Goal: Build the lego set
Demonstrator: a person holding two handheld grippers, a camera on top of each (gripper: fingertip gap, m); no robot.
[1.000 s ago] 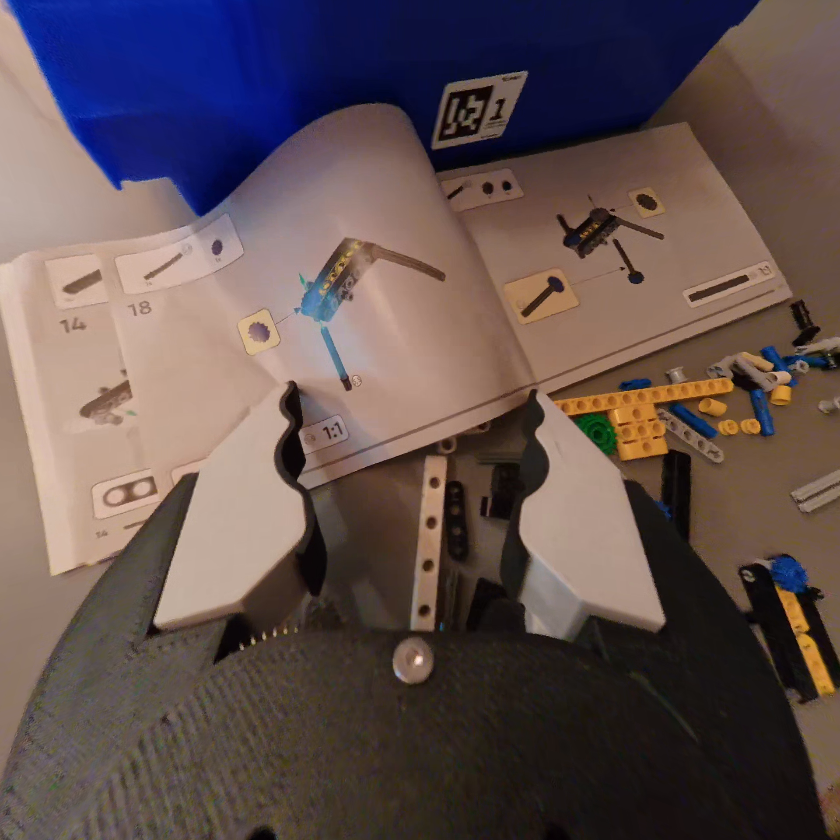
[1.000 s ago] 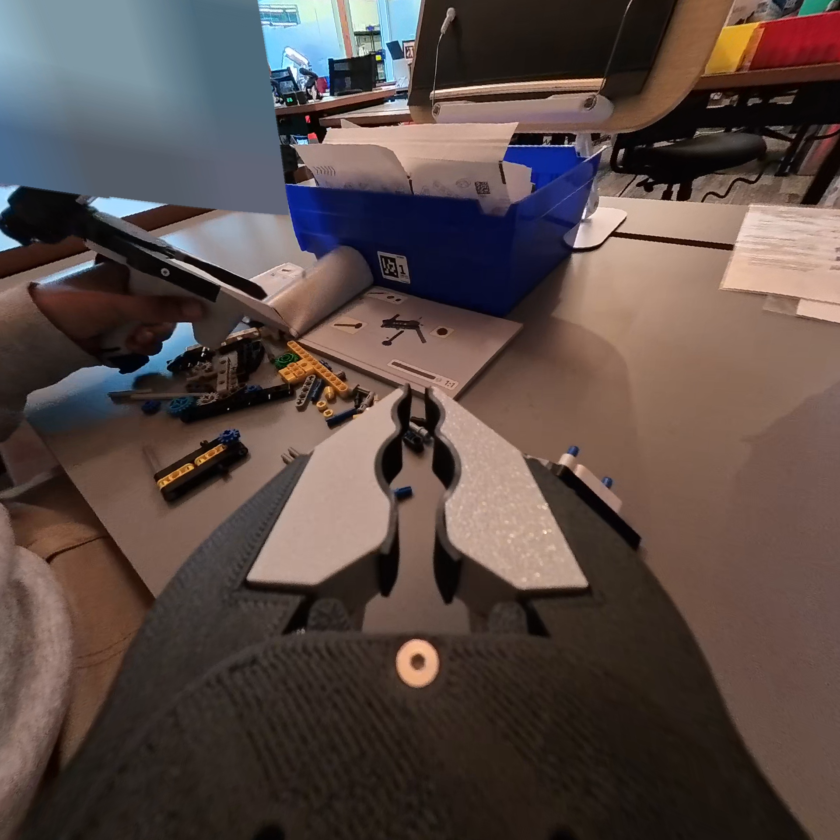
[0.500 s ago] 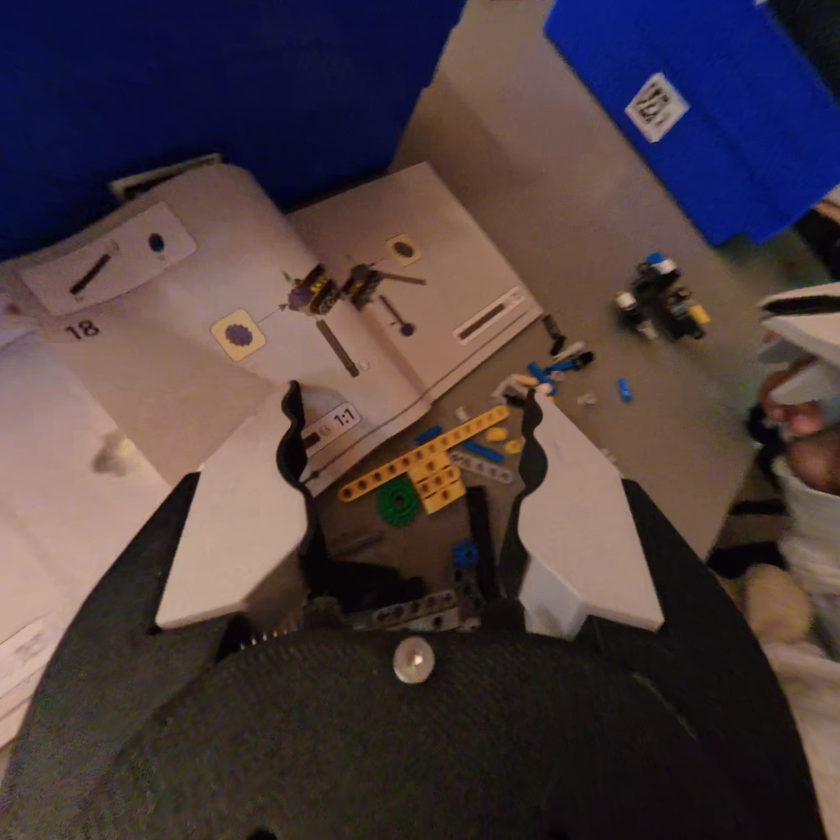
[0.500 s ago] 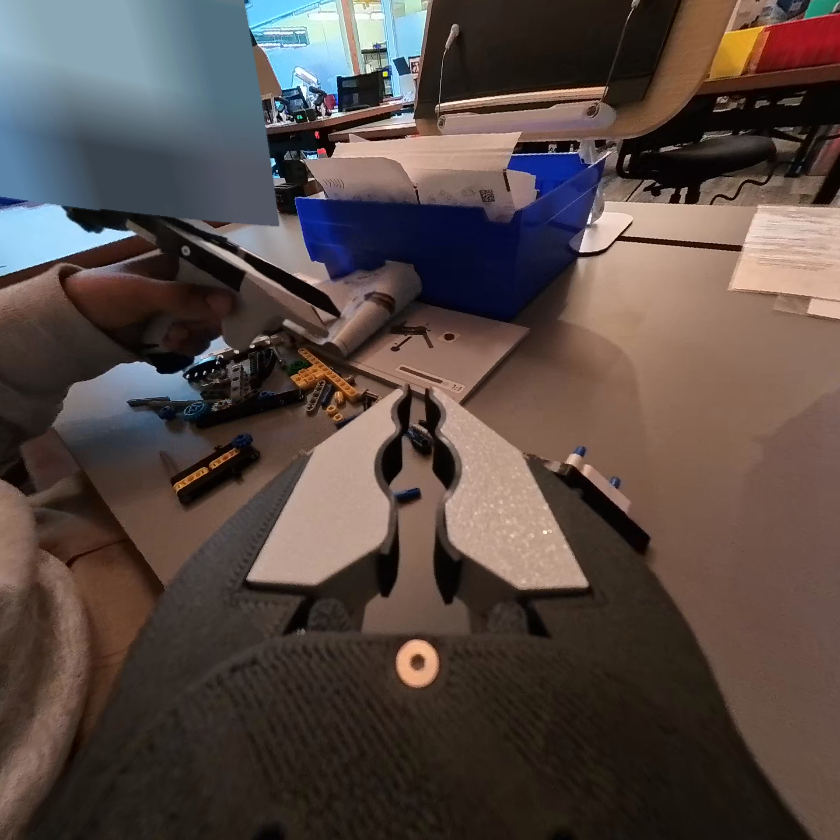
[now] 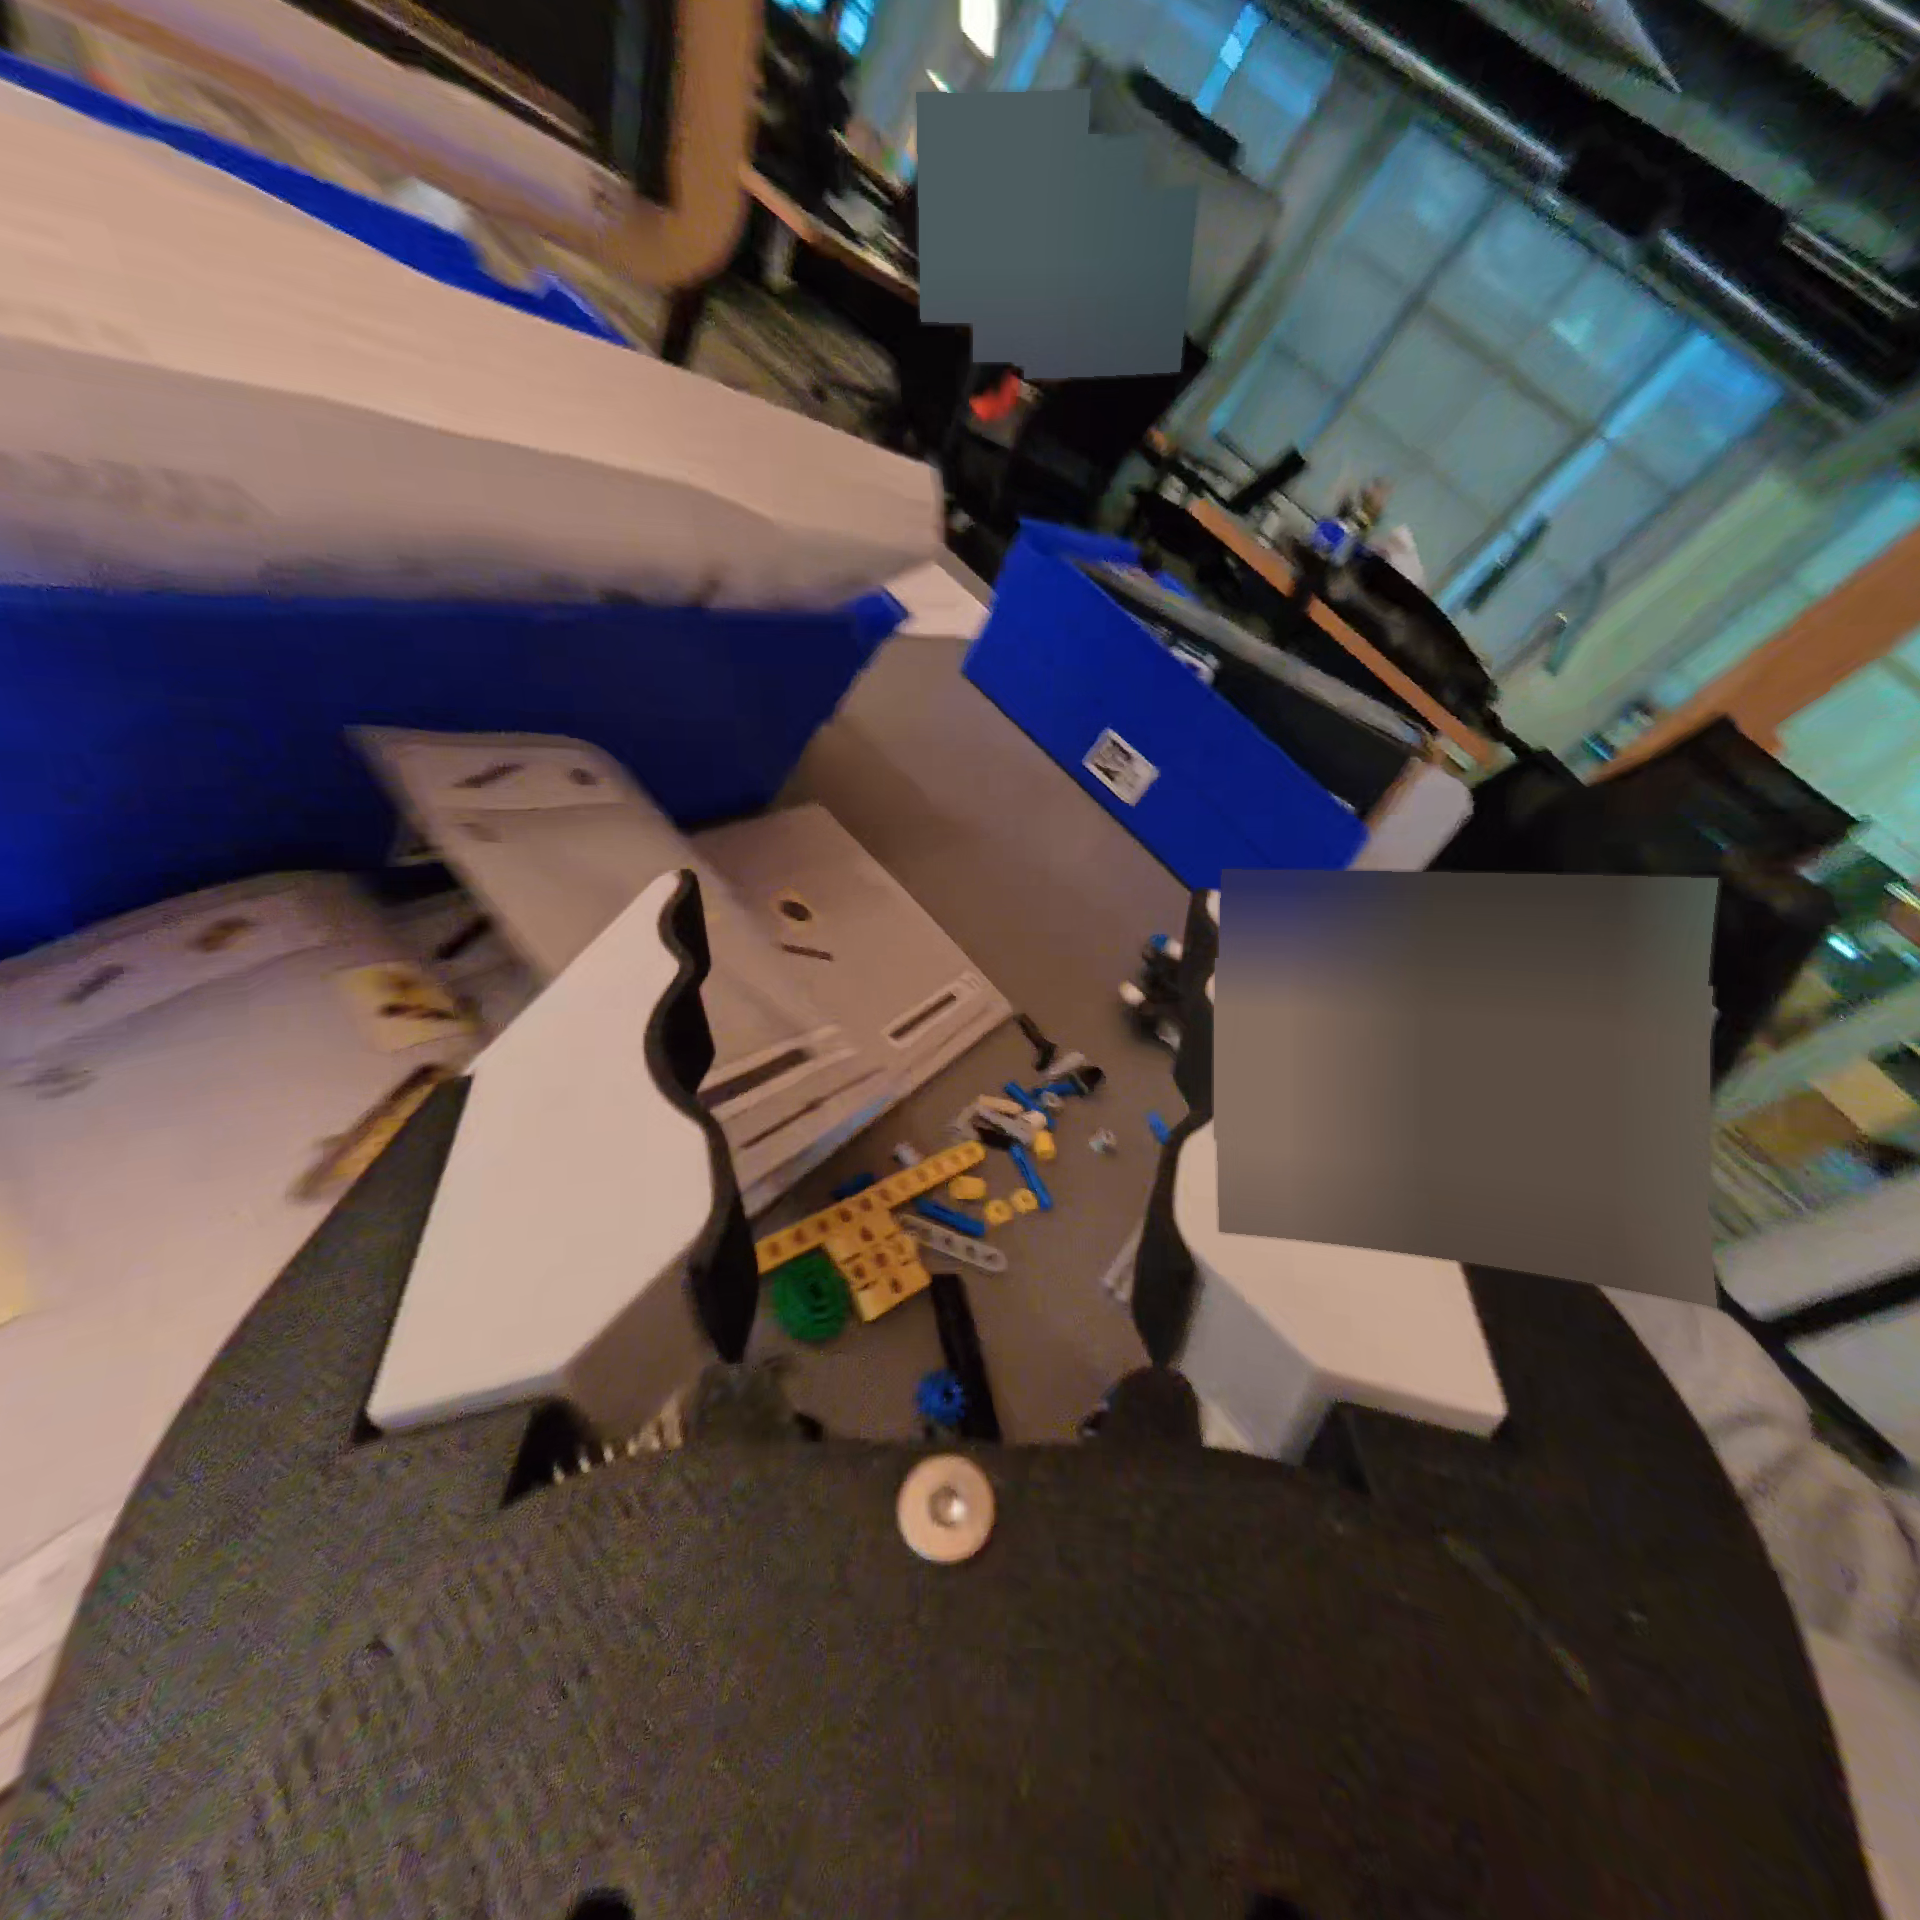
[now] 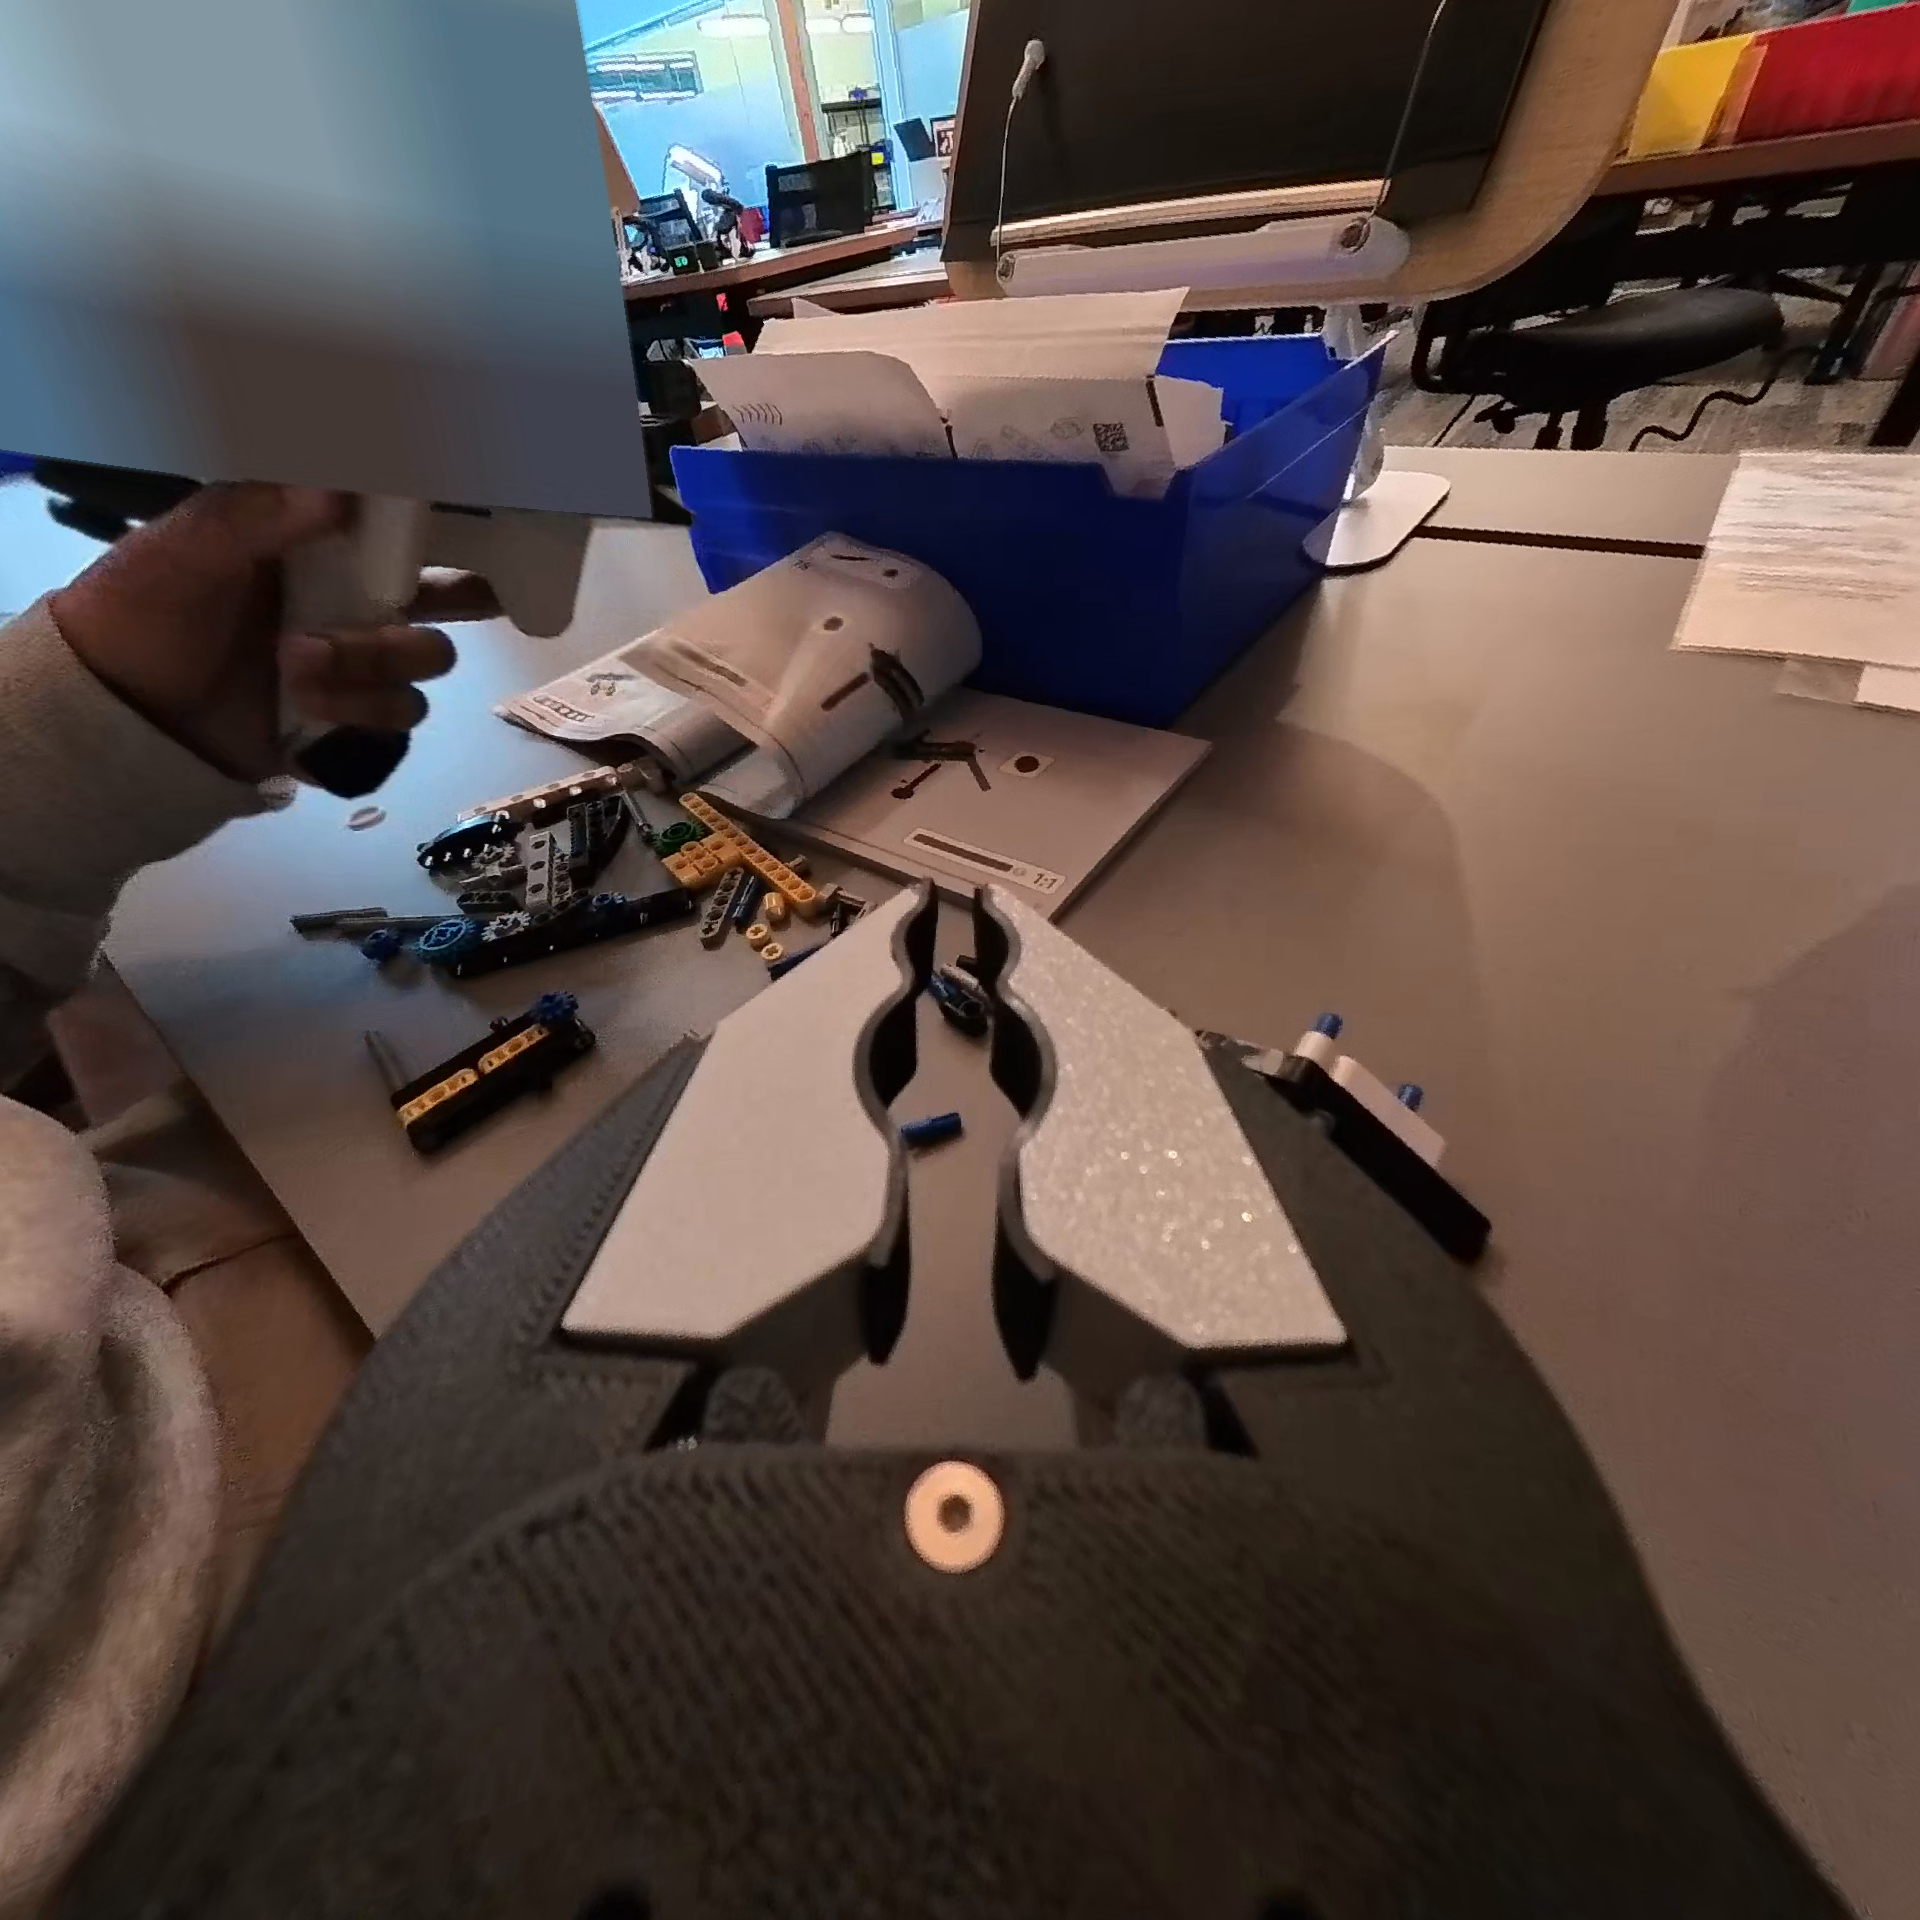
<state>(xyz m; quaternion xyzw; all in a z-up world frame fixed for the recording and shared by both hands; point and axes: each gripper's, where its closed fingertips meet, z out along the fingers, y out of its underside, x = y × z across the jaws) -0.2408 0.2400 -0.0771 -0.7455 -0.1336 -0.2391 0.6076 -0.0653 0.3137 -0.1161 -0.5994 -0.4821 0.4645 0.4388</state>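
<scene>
Left wrist view: left gripper (image 5: 940,1091) is raised off the bench (image 5: 987,862) and tilted, fingers (image 5: 582,1164) spread wide, nothing between them. Its right finger is partly covered by a blur patch. Below the gap lie loose lego pieces: a yellow beam (image 5: 868,1205) with holes, a green round piece (image 5: 812,1301) touching it, a grey thin beam (image 5: 956,1243) just beside, small blue pins (image 5: 1029,1174) and yellow bushes scattered near. An open instruction booklet (image 5: 831,977) lies against a blue bin (image 5: 395,717) holding white paper. A second blue bin (image 5: 1153,738) stands farther back on the bench. View is motion-blurred.

Right wrist view: right gripper (image 6: 951,914) hovers low over the bench, fingers nearly closed with a narrow slit left, holding nothing. A small blue pin (image 6: 930,1129) lies on the bench, seen through the slit. A black-and-white built piece (image 6: 1371,1122) with blue pegs sits just right of the gripper. To the left, well apart, a black-and-yellow assembly (image 6: 494,1070); beyond it a long black beam with blue gears (image 6: 551,925) and a grey-black cluster (image 6: 530,842). The person's hand (image 6: 239,644) holds the other gripper's handle above the bench's left side. The booklet's left pages curl upward.
</scene>
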